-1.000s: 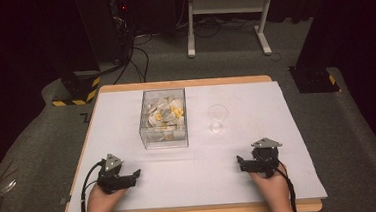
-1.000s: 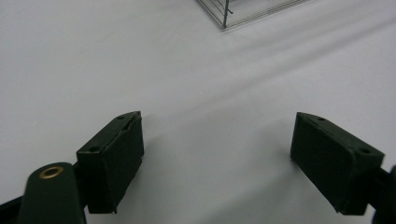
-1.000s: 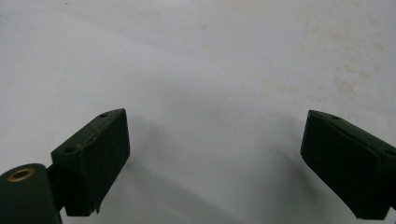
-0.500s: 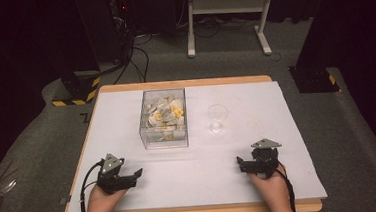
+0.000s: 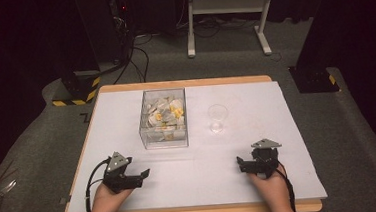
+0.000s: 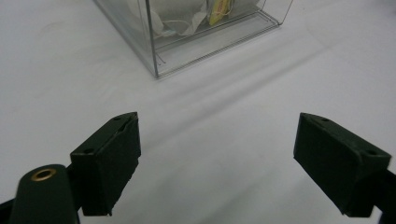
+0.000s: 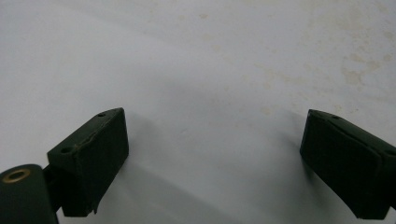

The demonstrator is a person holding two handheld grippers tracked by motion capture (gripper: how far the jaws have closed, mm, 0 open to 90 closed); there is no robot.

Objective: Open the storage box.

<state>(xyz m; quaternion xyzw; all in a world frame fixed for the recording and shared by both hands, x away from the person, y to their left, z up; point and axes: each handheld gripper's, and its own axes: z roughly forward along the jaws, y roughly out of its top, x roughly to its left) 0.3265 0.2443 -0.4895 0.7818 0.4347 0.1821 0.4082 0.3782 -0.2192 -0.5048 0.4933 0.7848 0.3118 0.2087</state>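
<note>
Where matte tabletop (image 5: 261, 181) spreads, square clear box (image 5: 163, 118)

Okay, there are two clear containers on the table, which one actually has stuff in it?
The square clear box, left of centre on the white table, holds white and yellow sachets. The small clear cup to its right looks empty.

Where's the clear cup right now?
In the high view the clear cup stands upright on the white table, just right of the clear box of tea bags and apart from it, beyond the right tool.
</note>
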